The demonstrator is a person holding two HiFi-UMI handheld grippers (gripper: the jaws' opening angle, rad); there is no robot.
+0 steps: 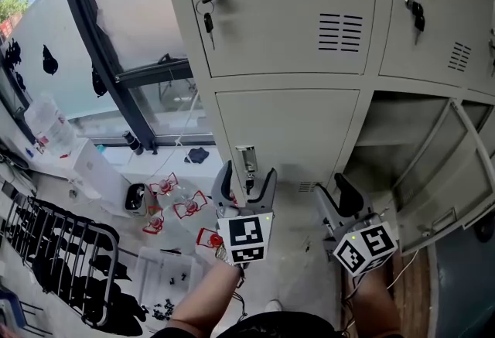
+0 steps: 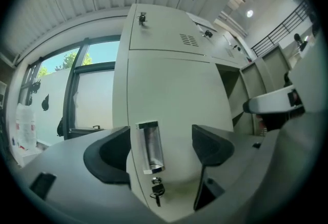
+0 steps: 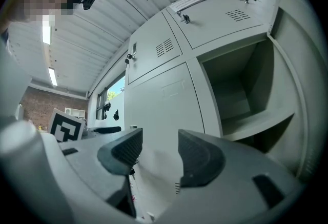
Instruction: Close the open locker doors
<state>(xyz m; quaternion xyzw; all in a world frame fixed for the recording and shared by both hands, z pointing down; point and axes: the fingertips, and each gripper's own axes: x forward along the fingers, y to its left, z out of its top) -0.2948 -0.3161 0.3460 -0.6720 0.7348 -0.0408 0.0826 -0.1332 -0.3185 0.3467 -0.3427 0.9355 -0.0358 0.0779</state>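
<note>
Left hand-held gripper (image 2: pixel 161 146), jaws wide and empty, faces the recessed handle (image 2: pixel 150 147) of a closed bottom-row locker door (image 1: pixel 286 128) without gripping it. Right hand-held gripper (image 3: pixel 159 154), jaws apart and empty, is near the open locker (image 1: pixel 394 135) just beside it, whose open door (image 1: pixel 445 182) swings outward at the right.

No readable text, label or number anywhere.
</note>
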